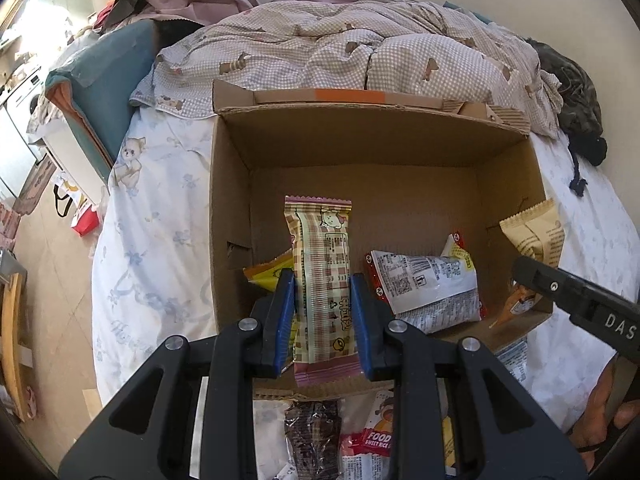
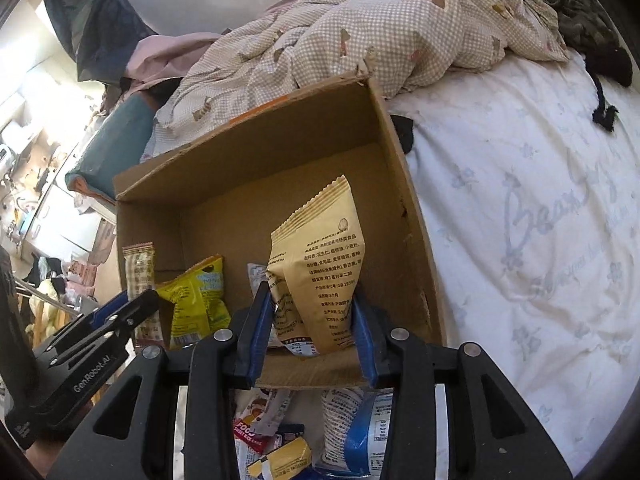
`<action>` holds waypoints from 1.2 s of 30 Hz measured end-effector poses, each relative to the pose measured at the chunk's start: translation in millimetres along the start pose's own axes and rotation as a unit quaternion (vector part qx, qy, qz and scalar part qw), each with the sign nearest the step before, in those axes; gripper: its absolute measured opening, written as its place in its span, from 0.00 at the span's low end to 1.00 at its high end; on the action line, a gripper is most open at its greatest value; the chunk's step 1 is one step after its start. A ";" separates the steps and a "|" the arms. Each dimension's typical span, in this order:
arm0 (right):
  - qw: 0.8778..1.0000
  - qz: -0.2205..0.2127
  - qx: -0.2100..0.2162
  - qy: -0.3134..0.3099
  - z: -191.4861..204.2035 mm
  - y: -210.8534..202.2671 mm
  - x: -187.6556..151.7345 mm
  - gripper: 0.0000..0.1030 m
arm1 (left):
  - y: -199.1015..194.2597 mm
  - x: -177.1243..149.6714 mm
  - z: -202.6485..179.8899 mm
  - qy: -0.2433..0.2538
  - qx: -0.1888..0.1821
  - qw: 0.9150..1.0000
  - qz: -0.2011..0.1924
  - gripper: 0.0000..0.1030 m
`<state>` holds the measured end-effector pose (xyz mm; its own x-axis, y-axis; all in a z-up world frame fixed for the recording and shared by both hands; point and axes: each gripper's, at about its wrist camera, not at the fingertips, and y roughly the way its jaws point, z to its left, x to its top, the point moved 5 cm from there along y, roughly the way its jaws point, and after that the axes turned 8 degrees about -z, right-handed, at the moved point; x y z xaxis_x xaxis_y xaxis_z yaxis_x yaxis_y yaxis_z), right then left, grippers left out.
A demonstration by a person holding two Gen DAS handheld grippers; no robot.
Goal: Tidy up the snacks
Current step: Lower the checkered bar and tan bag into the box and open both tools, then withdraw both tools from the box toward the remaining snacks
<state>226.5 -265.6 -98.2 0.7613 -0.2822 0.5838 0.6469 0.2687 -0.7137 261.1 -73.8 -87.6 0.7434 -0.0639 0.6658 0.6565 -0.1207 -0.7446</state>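
Observation:
An open cardboard box (image 1: 360, 152) sits on the bed. My left gripper (image 1: 322, 280) is shut on a pink plaid snack bar (image 1: 320, 256), held upright over the box's near edge. My right gripper (image 2: 312, 304) is shut on a tan packet (image 2: 324, 256) with printed text, above the box's near right corner. Inside the box lie a white and red packet (image 1: 432, 288) and a yellow packet (image 2: 198, 296). In the right wrist view the left gripper (image 2: 132, 304) shows at the left with the plaid bar (image 2: 138, 268).
Loose snacks lie on the sheet before the box: a dark packet (image 1: 312, 436), a red rice cake packet (image 2: 252, 428), a yellow bar (image 2: 280, 456) and a blue and white packet (image 2: 360, 432). A checked quilt (image 1: 340, 48) is heaped behind the box. The bed's edge drops to the floor (image 1: 48, 240) at left.

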 end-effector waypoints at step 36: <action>0.999 -0.035 0.008 0.020 7.2 -40.3 15.3 0.78 | -36.9 10.3 -2.0 -0.009 -0.025 0.998 -0.063 0.87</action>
<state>212.5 -274.1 -57.7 0.7115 -0.3371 0.6165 0.6999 0.2620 -0.6645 244.2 -72.0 -53.2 0.6575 -0.0274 0.7530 0.7383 -0.1759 -0.6511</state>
